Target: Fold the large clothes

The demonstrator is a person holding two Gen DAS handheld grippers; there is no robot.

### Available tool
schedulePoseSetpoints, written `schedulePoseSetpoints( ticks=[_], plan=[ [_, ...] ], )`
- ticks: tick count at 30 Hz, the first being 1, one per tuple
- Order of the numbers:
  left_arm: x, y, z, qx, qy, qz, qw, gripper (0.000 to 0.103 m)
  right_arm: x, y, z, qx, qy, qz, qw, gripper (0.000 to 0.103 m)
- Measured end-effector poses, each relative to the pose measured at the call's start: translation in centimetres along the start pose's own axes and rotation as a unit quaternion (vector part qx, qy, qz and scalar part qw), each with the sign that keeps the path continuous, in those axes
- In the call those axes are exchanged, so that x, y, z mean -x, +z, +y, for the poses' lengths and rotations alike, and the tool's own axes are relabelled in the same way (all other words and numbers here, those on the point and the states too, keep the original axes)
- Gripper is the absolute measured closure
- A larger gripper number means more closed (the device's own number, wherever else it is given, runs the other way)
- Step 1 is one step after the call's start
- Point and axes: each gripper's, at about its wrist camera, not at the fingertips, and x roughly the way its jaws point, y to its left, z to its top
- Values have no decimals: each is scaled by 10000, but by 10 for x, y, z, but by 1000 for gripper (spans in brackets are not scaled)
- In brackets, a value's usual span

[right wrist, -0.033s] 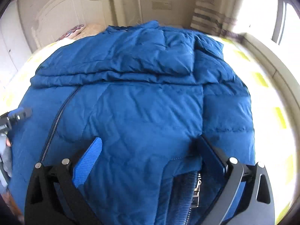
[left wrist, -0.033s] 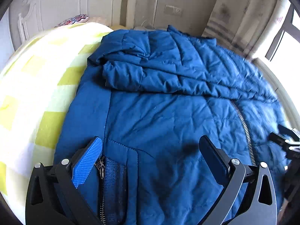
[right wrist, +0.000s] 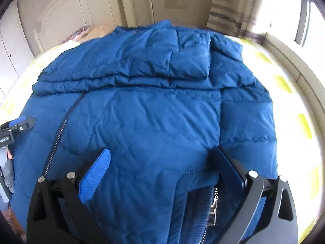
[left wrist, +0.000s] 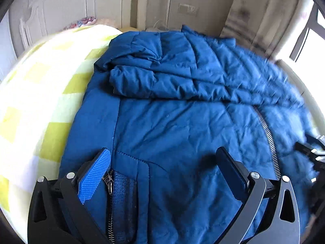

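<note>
In the left wrist view, a blue quilted down jacket (left wrist: 182, 126) is seen spread across a bed covered with a yellow-and-white checked sheet (left wrist: 40, 93). The upper part of the jacket is folded over into a rumpled band lying across the body. The left gripper (left wrist: 162, 158) is held low over the near hem with its jaws spread wide; only flat fabric lies between them, and nothing is pinched. A pocket zipper (left wrist: 110, 185) is seen just beside the blue-padded finger (left wrist: 95, 177). The main front zipper (left wrist: 268, 140) runs down the right of the picture, and past it part of the right gripper (left wrist: 312, 154) is glimpsed at the edge — blurred, so its state cannot be told from here. A white headboard (left wrist: 67, 10) stands behind the bed.

In the right wrist view, the same jacket (right wrist: 154, 105) is shown filling most of the bed, with the sheet (right wrist: 284, 85) visible to the right near a bright window. The right gripper (right wrist: 162, 158) is held over the hem with its jaws spread fully apart — no fabric is clamped. A knitted cuff with a metal zip pull (right wrist: 214, 203) lies beside the dark finger (right wrist: 229, 168). The front zipper (right wrist: 59, 134) is seen at the left, and beyond it the tip of the left gripper (right wrist: 22, 124).
</note>
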Motion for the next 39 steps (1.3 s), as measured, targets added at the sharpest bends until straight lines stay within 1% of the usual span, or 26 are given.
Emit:
schedulePoseSetpoints(
  ticks=[2, 5, 7, 8, 9, 10, 11, 12, 13, 15, 17, 19, 21, 23, 24, 25, 26, 27, 30, 31, 32, 34, 36, 37, 38, 39],
  plan=[
    [0, -2, -11, -179, 223, -12, 9996, 4, 1, 1, 5, 111, -130, 0, 9999, 2],
    [16, -5, -14, -92, 428, -230, 9988, 4, 19, -6, 14, 148, -125, -191, 9996, 2],
    [34, -13, -24, -259, 92, -313, 9991, 4, 37, -15, 35, 411, 117, -327, 9986, 2],
    [39, -18, -30, -386, 10, -325, 9987, 4, 46, -23, 50, 784, 234, -374, 9959, 2],
    [44, -26, -43, -683, -26, -368, 9970, 4, 49, -31, 64, 1161, 303, -363, 9921, 2],
    [44, -33, -53, -947, 25, -372, 9948, 4, 46, -42, 79, 1552, 313, -257, 9871, 3],
    [40, -41, -63, -1230, 135, -315, 9918, 4, 41, -52, 88, 1758, 212, -125, 9841, 3],
    [31, -49, -71, -1463, 282, -251, 9885, 4, 36, -60, 93, 1811, 78, -110, 9834, 3],
    [32, -50, -70, -1428, 263, -254, 9891, 4, 36, -63, 90, 1685, 122, -188, 9855, 3],
    [28, -43, -61, -1113, 4, -40, 9938, 4, 37, -61, 84, 1506, 225, -65, 9883, 3],
    [36, -48, -49, -907, -67, -6, 9959, 4, 42, -60, 76, 1401, 180, -74, 9899, 3],
    [50, -57, -43, -859, -125, -118, 9962, 4, 60, -68, 71, 1382, 143, -259, 9900, 3],
    [62, -72, -34, -891, -149, -195, 9957, 4, 79, -83, 67, 1341, 243, -481, 9895, 3],
    [64, -87, -25, -927, -92, -192, 9955, 4, 87, -98, 57, 1294, 341, -524, 9896, 3],
    [62, -97, -20, -921, -159, -222, 9954, 4, 82, -108, 52, 1308, 305, -392, 9902, 3],
    [64, -104, -16, -891, -291, -393, 9948, 4, 78, -114, 49, 1345, 241, -358, 9900, 2],
    [65, -109, -10, -884, -417, -545, 9937, 4, 80, -124, 47, 1447, 214, -666, 9870, 2],
    [65, -111, -9, -898, -432, -596, 9932, 4, 82, -127, 46, 1424, 194, -733, 9869, 2],
    [70, -108, -14, -811, -258, -428, 9954, 4, 87, -122, 46, 1163, 36, -512, 9919, 3],
    [75, -108, -15, -771, -269, -421, 9958, 4, 91, -122, 50, 1165, -74, -546, 9917, 3],
    [83, -110, -21, -796, -408, -508, 9947, 4, 101, -124, 57, 1259, -98, -719, 9894, 3],
    [95, -121, -29, -992, -539, -662, 9914, 4, 114, -134, 76, 1536, 238, -955, 9832, 3],
    [95, -133, -47, -1406, -478, -706, 9864, 4, 108, -147, 92, 1916, 387, -811, 9774, 3],
    [91, -140, -53, -1574, -357, -679, 9846, 4, 100, -153, 97, 2036, 336, -698, 9760, 3],
    [87, -144, -56, -1605, -287, -772, 9836, 4, 97, -157, 96, 1931, 383, -834, 9769, 3],
    [87, -146, -54, -1512, -347, -882, 9840, 4, 94, -158, 91, 1749, 504, -823, 9798, 3]
  ],
)
